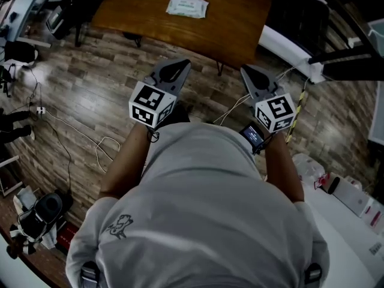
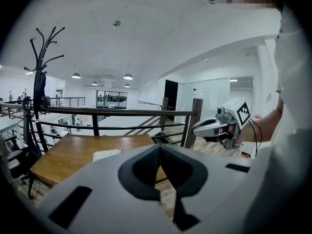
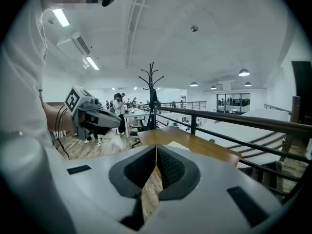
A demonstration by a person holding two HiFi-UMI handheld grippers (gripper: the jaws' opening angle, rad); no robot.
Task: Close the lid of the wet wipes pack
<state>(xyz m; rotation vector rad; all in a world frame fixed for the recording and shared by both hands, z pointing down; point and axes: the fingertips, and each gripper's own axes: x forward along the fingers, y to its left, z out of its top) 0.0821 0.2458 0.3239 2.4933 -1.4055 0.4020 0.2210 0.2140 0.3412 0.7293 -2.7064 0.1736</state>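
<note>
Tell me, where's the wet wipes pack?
The wet wipes pack lies on the wooden table at the top of the head view, about midway across, ahead of the person.

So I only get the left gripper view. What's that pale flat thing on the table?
Observer: The head view looks down on it: it's the wipes pack, lying flat on the table.
Operator: And the other gripper, is it carrying anything?
Observer: No. The right gripper view shows the right gripper shut, with nothing between its jaws.
Operator: Anything lying on the floor?
Observer: Yes. In the head view a white cable trails across the wood floor on the left.
</note>
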